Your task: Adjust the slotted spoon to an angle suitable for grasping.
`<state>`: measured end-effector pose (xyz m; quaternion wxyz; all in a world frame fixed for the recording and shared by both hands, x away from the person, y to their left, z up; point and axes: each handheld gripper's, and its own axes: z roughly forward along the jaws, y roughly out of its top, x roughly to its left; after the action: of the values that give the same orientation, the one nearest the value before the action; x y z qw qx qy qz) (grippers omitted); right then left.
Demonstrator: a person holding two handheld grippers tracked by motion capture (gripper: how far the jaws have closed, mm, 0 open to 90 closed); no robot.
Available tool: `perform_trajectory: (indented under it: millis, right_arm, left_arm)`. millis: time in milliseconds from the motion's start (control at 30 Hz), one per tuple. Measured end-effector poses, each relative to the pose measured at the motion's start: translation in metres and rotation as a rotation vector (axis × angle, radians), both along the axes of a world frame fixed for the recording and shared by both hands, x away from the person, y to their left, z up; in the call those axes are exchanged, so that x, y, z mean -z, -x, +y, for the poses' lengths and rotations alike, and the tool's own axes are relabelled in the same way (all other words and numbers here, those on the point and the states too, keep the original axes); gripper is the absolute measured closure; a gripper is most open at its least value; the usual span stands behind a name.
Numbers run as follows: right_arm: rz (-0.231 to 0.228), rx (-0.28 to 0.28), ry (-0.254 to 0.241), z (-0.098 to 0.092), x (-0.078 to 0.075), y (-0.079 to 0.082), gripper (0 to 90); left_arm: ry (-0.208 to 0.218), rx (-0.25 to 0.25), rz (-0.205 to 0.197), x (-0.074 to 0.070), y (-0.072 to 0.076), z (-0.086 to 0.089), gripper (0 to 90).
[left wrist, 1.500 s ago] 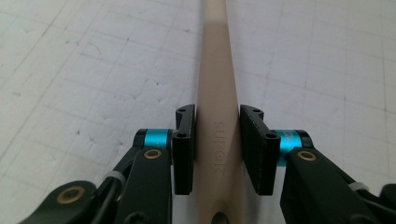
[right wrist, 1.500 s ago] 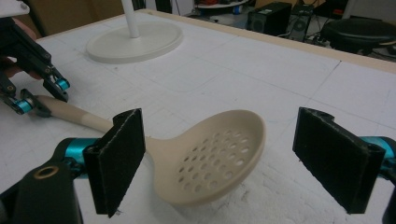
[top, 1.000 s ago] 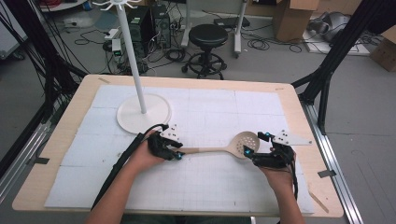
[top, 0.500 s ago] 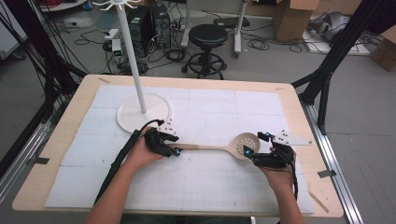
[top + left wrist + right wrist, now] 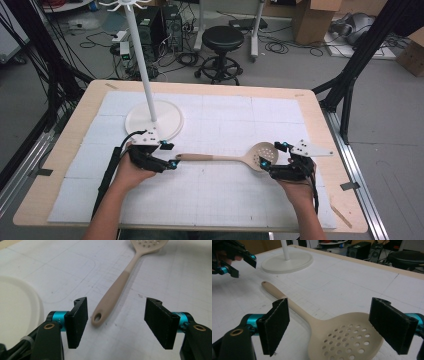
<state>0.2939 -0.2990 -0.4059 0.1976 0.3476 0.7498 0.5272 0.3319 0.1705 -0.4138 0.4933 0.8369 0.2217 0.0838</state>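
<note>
A beige slotted spoon lies flat on the white mat, handle to the left and perforated bowl to the right. My left gripper sits at the handle's end. In the left gripper view the spoon stretches away from the left gripper. Its jaws have just been opening; the holed handle tip lies at their tips near the left pad, untouched. My right gripper stands open with its pads wide on either side of the bowl, gripping nothing. In the right gripper view the right gripper faces the left gripper beyond the handle.
A white stand with a round base and a tall pole stands on the mat just behind my left hand. The wooden table's edge runs along the right. A black stool and cables are on the floor beyond the table.
My left gripper has let go of the spoon's handle, spread its jaws and drawn back to the left, off the handle. The spoon and the right gripper have stayed put.
</note>
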Motion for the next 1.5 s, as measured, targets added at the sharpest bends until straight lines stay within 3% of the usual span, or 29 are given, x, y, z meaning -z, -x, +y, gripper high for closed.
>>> perform_trajectory:
  millis: [200,300,500,633,833,1033,1200,1367,1500]
  right_arm:
    - [-0.005,-0.002,0.001,0.001,0.0,-0.002,15.6]
    - [-0.007,0.003,-0.005,0.0,0.0,-0.003,15.7]
    - [-0.006,0.002,-0.008,0.001,0.0,-0.006,15.7]
    - [0.002,0.004,-0.007,0.001,0.0,-0.006,15.7]
    - [0.0,-0.002,-0.002,0.003,-0.001,-0.007,15.6]
    - [0.0,-0.011,0.004,0.005,-0.001,-0.007,15.7]
    - [0.002,-0.016,0.008,0.006,0.0,-0.007,15.6]
    - [0.004,-0.02,0.006,0.006,0.0,-0.006,15.6]
    - [-0.003,-0.019,0.004,0.005,0.0,-0.006,15.6]
  left_arm:
    - [0.145,-0.056,-0.019,-0.003,0.003,0.039,31.3]
    - [0.142,-0.071,-0.04,-0.003,0.004,0.045,23.0]
    - [0.157,-0.042,-0.066,-0.005,0.007,0.043,19.3]
    - [0.157,-0.062,-0.05,-0.004,0.006,0.043,17.8]
    - [0.191,-0.079,-0.08,-0.01,0.008,0.052,11.0]
    - [0.263,-0.087,-0.091,-0.017,0.011,0.066,6.2]
    - [0.278,-0.107,-0.109,-0.02,0.013,0.072,1.7]
    - [0.272,-0.123,-0.113,-0.02,0.013,0.073,1.7]
    - [0.284,-0.122,-0.139,-0.021,0.014,0.073,1.7]
